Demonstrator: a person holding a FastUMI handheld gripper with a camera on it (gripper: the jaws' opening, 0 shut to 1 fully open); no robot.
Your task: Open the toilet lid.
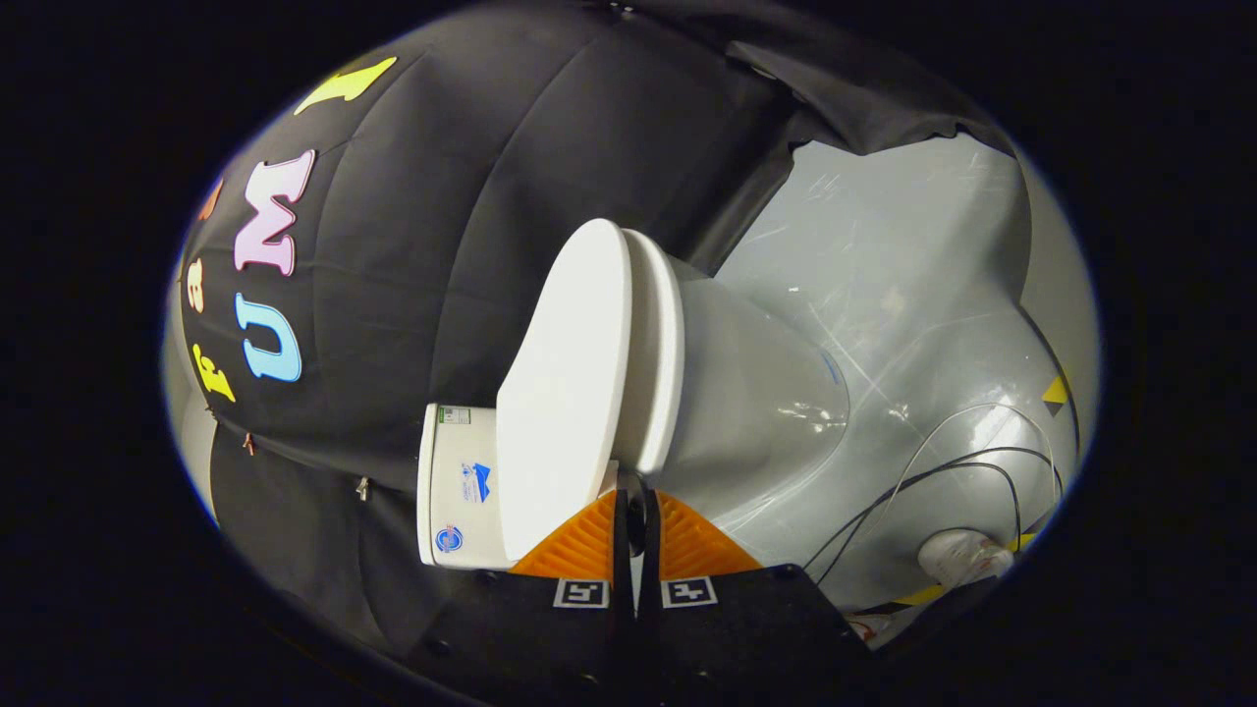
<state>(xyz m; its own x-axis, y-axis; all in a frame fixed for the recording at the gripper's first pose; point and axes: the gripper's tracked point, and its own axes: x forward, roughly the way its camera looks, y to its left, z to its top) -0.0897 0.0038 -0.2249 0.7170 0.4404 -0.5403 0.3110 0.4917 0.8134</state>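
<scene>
While the view is rolled to one side, we see the jaws [636, 511] drawn together with only a thin slit between them, gripping nothing. Just ahead of them stands the white toilet [756, 393]. Its lid [565, 393] lies at about eleven o'clock from the tips, nearly closed, with a narrow gap between it and the seat [656, 353]. The tank [457, 486] sits at nine o'clock beside the lid. Out at three o'clock, cables [943, 471] trail over the grey floor [903, 265].
</scene>
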